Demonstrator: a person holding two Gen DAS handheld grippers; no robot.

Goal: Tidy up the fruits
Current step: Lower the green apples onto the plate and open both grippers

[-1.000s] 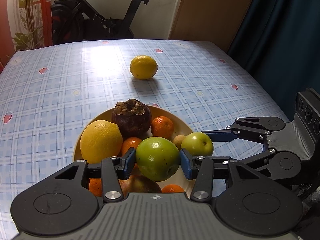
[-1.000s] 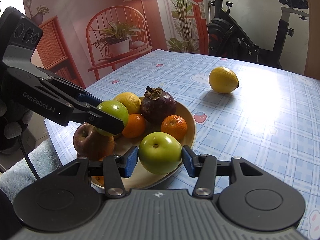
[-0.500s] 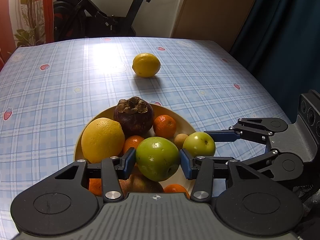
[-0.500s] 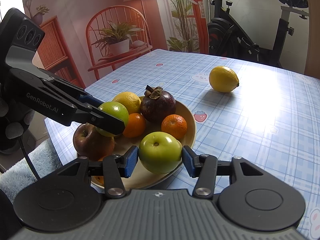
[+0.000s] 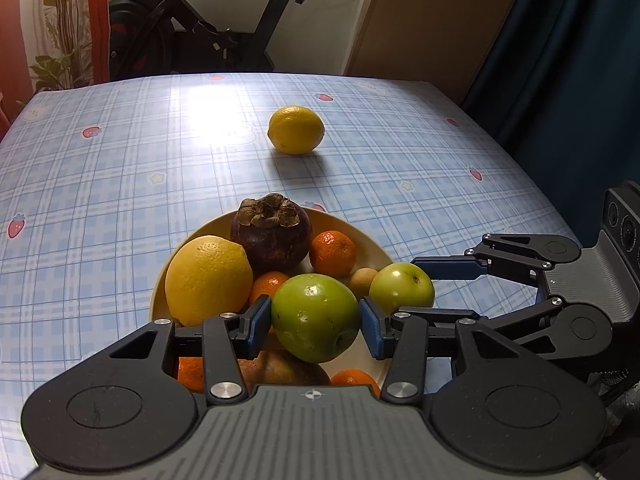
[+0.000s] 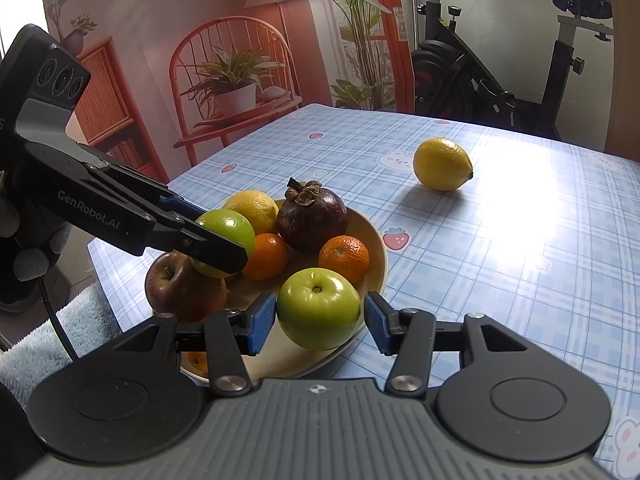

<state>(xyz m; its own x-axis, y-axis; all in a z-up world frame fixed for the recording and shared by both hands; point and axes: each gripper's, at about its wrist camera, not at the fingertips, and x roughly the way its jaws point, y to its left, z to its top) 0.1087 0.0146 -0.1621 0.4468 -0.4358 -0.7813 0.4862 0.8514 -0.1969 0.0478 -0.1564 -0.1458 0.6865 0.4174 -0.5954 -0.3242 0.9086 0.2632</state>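
A cream plate (image 5: 370,246) holds a yellow orange (image 5: 208,278), a mangosteen (image 5: 272,232), tangerines (image 5: 332,252), a red apple (image 6: 176,284) and more. My left gripper (image 5: 315,322) is shut on a green apple (image 5: 316,316) above the plate's near side; it also shows in the right wrist view (image 6: 226,228). My right gripper (image 6: 320,322) has its pads just beside a second green apple (image 6: 318,306) at the plate's rim, with slight gaps both sides. A lemon (image 5: 296,130) lies alone on the tablecloth beyond the plate.
The table has a blue checked cloth (image 5: 120,184); its right edge drops off near a dark curtain (image 5: 568,60). An exercise bike (image 5: 208,36) stands behind the far edge. A blue towel (image 6: 52,332) lies below the table's left corner.
The right gripper's pads have opened slightly off its green apple, which rests at the plate's rim. The left gripper has stayed shut on its apple and lifted slightly.
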